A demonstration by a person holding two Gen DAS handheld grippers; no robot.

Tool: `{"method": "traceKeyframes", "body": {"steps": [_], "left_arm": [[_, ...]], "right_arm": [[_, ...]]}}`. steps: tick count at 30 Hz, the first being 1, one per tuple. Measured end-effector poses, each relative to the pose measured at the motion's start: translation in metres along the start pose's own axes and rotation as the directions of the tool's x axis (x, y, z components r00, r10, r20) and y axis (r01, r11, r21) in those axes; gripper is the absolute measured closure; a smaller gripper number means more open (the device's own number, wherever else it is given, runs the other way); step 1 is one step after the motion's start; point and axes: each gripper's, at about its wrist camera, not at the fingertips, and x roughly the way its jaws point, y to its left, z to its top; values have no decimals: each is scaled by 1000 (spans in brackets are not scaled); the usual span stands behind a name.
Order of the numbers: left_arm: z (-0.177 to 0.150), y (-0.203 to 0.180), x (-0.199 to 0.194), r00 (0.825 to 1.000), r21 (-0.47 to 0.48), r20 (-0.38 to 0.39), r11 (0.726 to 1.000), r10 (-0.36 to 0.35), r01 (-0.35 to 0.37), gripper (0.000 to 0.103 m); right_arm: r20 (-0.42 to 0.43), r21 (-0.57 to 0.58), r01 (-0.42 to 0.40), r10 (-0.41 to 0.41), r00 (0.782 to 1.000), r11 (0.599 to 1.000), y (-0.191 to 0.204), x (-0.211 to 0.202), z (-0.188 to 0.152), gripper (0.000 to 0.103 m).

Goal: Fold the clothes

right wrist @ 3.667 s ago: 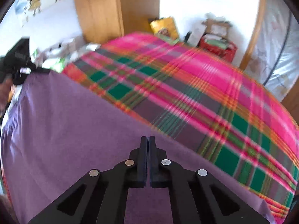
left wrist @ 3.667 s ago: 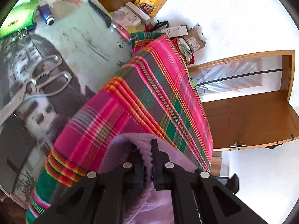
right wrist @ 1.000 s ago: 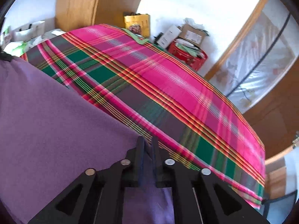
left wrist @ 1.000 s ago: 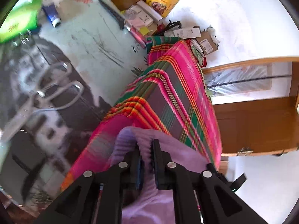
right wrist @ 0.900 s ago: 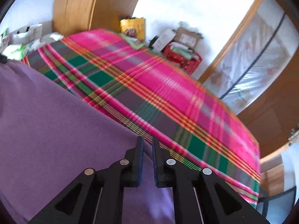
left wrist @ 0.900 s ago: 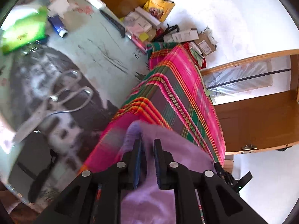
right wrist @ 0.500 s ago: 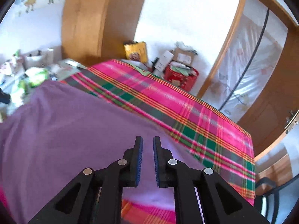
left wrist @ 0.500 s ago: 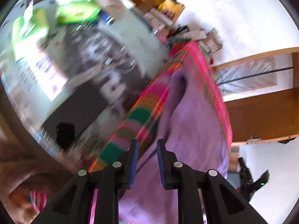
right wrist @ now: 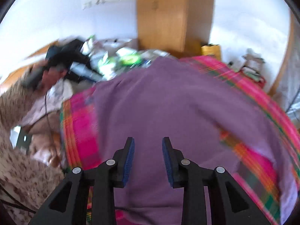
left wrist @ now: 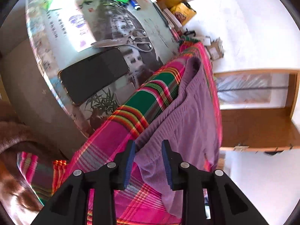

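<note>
Both grippers hang over the purple garment (right wrist: 168, 101), which lies spread flat on the pink plaid cloth (left wrist: 150, 97). The left gripper (left wrist: 148, 155) has its fingers parting, the garment's ribbed edge between them but not pinched. The right gripper (right wrist: 148, 155) also has its fingers parting, empty, above the garment's middle. Scissors (left wrist: 138, 39) and a phone (left wrist: 93, 75) sit on the glossy surface (left wrist: 120, 24) beside the cloth.

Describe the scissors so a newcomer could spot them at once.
Start at the glass-topped table left of the plaid blanket. Beyond the black phone lie the scissors, near the blanket's edge: bare metal with open loop handles, the only shiny tool among paper packets.
</note>
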Motion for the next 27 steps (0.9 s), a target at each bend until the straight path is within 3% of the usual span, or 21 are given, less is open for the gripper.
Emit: {"method": "traceKeyframes", "body": {"steps": [3, 7, 16, 22, 27], "left_arm": [[-5, 12, -7, 999, -43, 18, 998, -40, 41, 71], [-12, 20, -6, 999, -65, 12, 997, -40, 40, 71], [-18, 16, 14, 997, -73, -19, 994, -78, 76, 71], [-16, 15, 20, 994, -94, 2, 990, -110, 110, 71], [-17, 22, 20, 991, -122, 20, 983, -133, 134, 83]], "right_arm": [[-20, -44, -16, 16, 1000, 999, 25, 15, -11, 71], [-28, -64, -34, 32, 999, 997, 38, 24, -14, 71], [41, -172, 55, -48, 998, 984, 76, 32, -16, 71], [14, -204, 60, -58, 998, 977, 96, 57, -8, 71], [12, -199, 80, -79, 997, 977, 104, 77, 2, 71]]}}
